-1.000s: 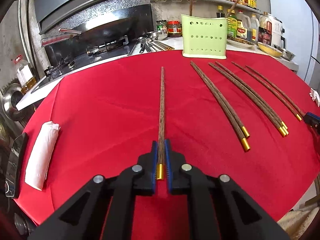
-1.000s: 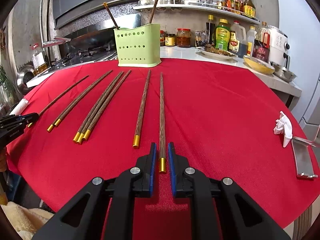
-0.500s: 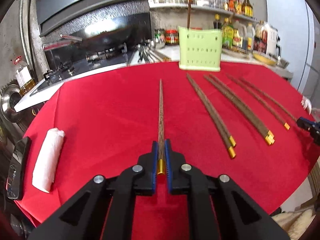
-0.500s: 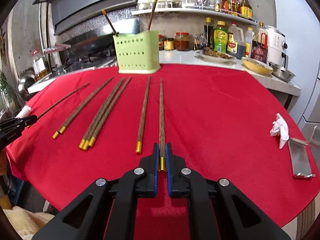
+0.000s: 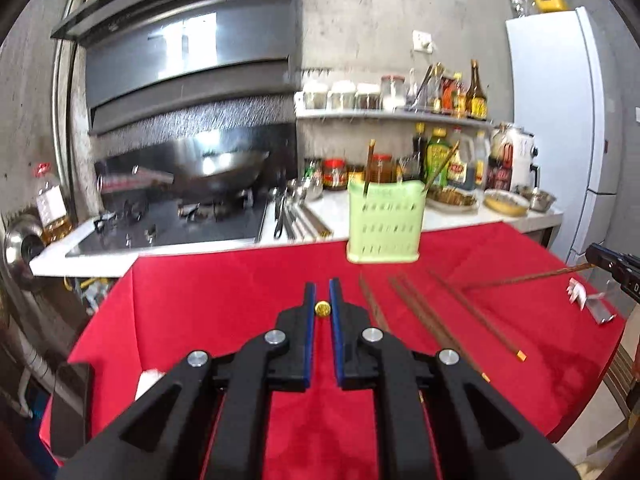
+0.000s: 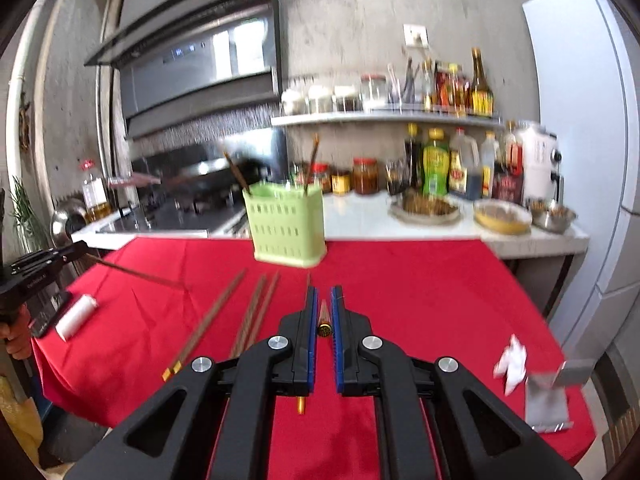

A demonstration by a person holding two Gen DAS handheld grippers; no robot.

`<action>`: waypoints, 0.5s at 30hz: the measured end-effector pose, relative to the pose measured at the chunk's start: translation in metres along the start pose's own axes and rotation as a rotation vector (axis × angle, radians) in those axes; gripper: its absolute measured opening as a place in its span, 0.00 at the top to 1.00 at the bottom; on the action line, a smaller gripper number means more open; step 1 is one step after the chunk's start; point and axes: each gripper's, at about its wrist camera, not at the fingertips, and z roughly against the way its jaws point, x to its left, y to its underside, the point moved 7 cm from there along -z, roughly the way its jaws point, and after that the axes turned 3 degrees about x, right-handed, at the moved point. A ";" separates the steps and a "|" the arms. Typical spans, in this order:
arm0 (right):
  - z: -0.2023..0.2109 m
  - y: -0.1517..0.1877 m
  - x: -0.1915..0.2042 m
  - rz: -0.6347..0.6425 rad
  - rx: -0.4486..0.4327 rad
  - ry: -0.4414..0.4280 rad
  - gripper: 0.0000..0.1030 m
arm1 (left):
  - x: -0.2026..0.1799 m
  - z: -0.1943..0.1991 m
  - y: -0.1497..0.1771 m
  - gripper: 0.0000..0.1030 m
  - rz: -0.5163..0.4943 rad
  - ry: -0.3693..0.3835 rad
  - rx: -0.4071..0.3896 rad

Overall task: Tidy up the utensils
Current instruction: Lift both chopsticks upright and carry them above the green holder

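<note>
Red-clothed surface, green slotted holder upright at its far edge, two chopsticks already standing in it. Loose chopsticks on the cloth lie in a row, long axes running toward the holder, gold caps toward the person.

Left hand-held gripper pinches one chopstick near its gold cap; stick points straight ahead, so only the cap end shows in its own view. In the right wrist view that stick hangs clear of the cloth, tip aimed inward.

Right hand-held gripper likewise clamped on a chopstick by the capped end, shaft running forward along the fingers.

Key relation: holder sits ahead of both, up and slightly right of the left gripper, slightly left of the right one. Right looks nearer, judging by holder size in view. Both sticks roughly level, tips forward; likely they need tipping tip-down over the holder's open top before release.
</note>
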 end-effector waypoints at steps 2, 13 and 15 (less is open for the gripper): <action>0.004 -0.020 0.000 0.011 -0.027 0.002 0.93 | -0.003 0.004 -0.016 0.93 -0.009 0.014 -0.028; -0.016 -0.071 0.000 0.041 -0.069 0.002 0.93 | -0.004 -0.002 -0.054 0.93 -0.006 0.040 -0.066; -0.021 -0.073 0.001 0.046 -0.070 0.002 0.93 | -0.001 -0.004 -0.054 0.93 -0.001 0.025 -0.073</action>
